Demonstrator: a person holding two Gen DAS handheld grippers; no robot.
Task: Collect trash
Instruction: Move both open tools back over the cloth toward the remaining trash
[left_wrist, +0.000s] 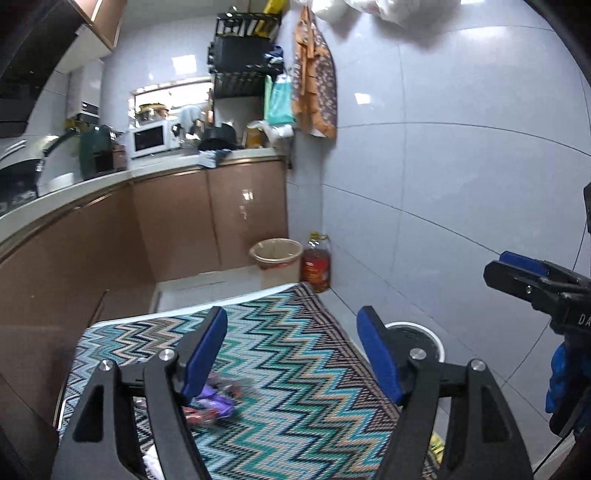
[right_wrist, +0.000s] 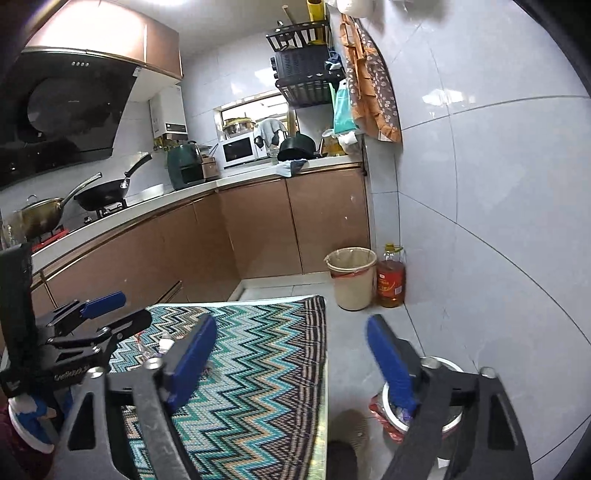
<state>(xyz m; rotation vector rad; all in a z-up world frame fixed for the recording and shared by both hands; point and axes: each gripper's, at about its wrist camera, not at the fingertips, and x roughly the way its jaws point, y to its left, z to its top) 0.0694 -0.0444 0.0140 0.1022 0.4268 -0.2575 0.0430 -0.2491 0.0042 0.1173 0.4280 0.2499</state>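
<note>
Crumpled purple and red wrappers (left_wrist: 214, 402) lie on the zigzag-patterned tablecloth (left_wrist: 295, 387), under the left finger of my left gripper (left_wrist: 291, 350). That gripper is open above the table with nothing between its blue pads. My right gripper (right_wrist: 293, 358) is also open and empty, over the table's right edge. A round metal bin (right_wrist: 448, 413) with a red liner stands on the floor beneath its right finger; the same bin (left_wrist: 413, 339) shows beside the table in the left wrist view. More small wrappers (right_wrist: 162, 343) lie near my left gripper (right_wrist: 122, 312).
A beige bucket bin (right_wrist: 352, 277) and an oil bottle (right_wrist: 391, 280) stand in the far corner by the tiled wall. Brown cabinets (right_wrist: 258, 229) with a cluttered counter run along the left. A slipper (right_wrist: 351, 432) lies on the floor by the table.
</note>
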